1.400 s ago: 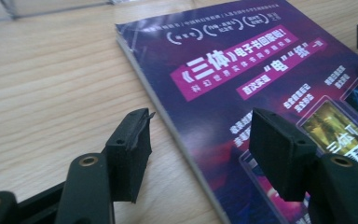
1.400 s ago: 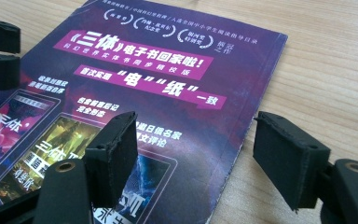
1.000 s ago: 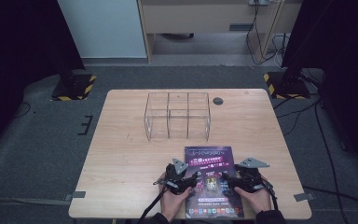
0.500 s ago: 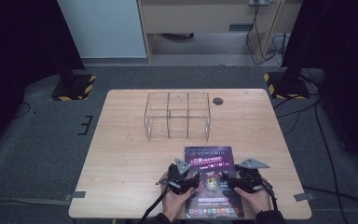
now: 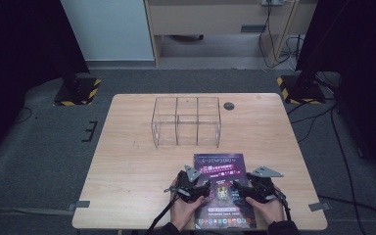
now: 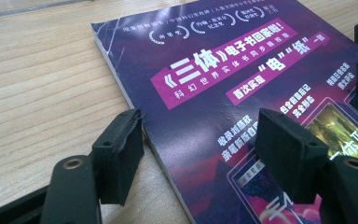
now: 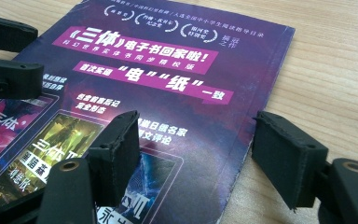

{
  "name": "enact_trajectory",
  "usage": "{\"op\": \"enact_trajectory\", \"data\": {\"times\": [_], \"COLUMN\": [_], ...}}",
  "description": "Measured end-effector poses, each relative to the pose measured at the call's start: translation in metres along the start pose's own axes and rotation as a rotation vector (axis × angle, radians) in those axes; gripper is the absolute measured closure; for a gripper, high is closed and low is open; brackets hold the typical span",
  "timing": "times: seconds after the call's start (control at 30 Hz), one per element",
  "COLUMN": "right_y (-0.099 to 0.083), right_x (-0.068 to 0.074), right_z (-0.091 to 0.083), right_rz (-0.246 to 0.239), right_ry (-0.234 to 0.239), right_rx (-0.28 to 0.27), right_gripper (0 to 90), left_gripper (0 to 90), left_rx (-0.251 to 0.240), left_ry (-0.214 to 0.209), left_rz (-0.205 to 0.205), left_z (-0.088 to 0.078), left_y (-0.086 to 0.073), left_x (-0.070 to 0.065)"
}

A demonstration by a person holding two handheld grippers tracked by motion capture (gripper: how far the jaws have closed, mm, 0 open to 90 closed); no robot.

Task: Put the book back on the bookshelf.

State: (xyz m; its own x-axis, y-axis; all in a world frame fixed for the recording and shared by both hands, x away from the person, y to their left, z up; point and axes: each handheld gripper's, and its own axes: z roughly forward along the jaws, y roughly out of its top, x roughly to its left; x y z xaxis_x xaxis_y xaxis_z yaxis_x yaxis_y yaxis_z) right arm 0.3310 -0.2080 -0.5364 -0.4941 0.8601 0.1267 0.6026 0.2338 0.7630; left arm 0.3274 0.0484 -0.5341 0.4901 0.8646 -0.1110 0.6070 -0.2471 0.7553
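Observation:
A thin book with a purple cover [image 5: 219,165] lies flat near the table's front edge. A hand holds each gripper at one side of it. My left gripper [image 5: 204,184] straddles the book's left edge [image 6: 135,112]: one pad rests on the wood beside the edge and the other stands over the cover. Its jaws have just been opening and do not press on the book. My right gripper [image 5: 243,189] straddles the book's right edge [image 7: 261,93] the same way, open, one pad over the cover and one over the table. In my views the left gripper [image 6: 200,154] and right gripper [image 7: 196,149] show the cover between their pads.
A clear plastic box with three compartments [image 5: 186,120] stands at the middle of the wooden table [image 5: 127,161], beyond the book. A small dark round thing [image 5: 229,105] lies to the box's right near the far edge. Dark stands and cables sit on the floor around.

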Motion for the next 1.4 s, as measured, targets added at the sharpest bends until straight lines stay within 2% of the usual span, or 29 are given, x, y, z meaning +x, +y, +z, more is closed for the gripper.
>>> {"op": "enact_trajectory", "data": {"times": [0.17,0.3,0.33,0.37,0.4,0.57,0.67,0.73,0.8,0.9,1.0,1.17,1.2,1.23,1.27,1.4], "right_y": [0.000,0.000,0.000,0.000,0.000,0.000,0.000,0.000,0.000,-0.001,-0.001,-0.001,-0.001,-0.001,-0.001,0.000], "right_x": [0.000,0.000,0.000,0.000,0.000,-0.001,-0.003,-0.003,-0.003,-0.003,-0.003,-0.004,-0.004,-0.004,-0.004,-0.003], "right_z": [0.000,0.000,0.000,0.000,0.000,0.000,-0.001,-0.001,-0.001,-0.001,-0.001,-0.001,-0.001,-0.001,-0.001,-0.001], "right_rz": [0.002,0.002,0.002,0.002,0.006,0.019,0.038,0.041,0.047,0.050,0.050,0.053,0.053,0.045,0.048,0.046], "right_ry": [-0.003,-0.003,-0.003,-0.003,-0.001,0.001,0.010,0.012,0.012,0.008,0.006,0.007,0.007,0.008,0.008,0.006], "right_rx": [0.000,-0.001,-0.001,-0.001,-0.001,-0.006,-0.010,-0.009,-0.011,-0.012,-0.013,-0.013,-0.013,-0.014,-0.014,-0.013], "right_gripper": [32.0,32.2,32.2,32.2,32.3,34.3,35.2,35.7,36.2,36.9,37.1,37.1,37.1,37.0,37.0,36.4], "left_gripper": [43.2,46.5,47.5,48.7,49.3,50.4,54.0,55.4,53.5,49.0,47.0,44.2,44.1,43.6,42.7,41.9], "left_rx": [-0.018,-0.034,-0.034,-0.034,-0.052,-0.084,-0.167,-0.186,-0.184,-0.174,-0.151,-0.113,-0.113,-0.094,-0.081,-0.034], "left_ry": [0.017,0.014,0.008,0.008,-0.007,-0.033,-0.115,-0.166,-0.185,-0.167,-0.159,-0.085,-0.085,-0.053,-0.042,-0.026], "left_rz": [-0.048,-0.085,-0.102,-0.102,-0.120,-0.138,-0.165,-0.138,-0.089,-0.031,-0.024,0.015,0.015,0.014,0.011,-0.010], "left_z": [-0.002,-0.002,-0.003,-0.003,-0.004,-0.007,-0.016,-0.020,-0.021,-0.019,-0.015,-0.014,-0.014,-0.013,-0.011,-0.006], "left_y": [-0.001,-0.001,-0.002,-0.002,-0.003,-0.004,-0.002,0.003,0.006,0.006,0.005,0.003,0.003,0.001,0.001,-0.003], "left_x": [0.003,0.005,0.006,0.006,0.008,0.010,0.011,0.006,-0.003,-0.010,-0.007,-0.001,-0.001,0.001,0.002,0.006]}}
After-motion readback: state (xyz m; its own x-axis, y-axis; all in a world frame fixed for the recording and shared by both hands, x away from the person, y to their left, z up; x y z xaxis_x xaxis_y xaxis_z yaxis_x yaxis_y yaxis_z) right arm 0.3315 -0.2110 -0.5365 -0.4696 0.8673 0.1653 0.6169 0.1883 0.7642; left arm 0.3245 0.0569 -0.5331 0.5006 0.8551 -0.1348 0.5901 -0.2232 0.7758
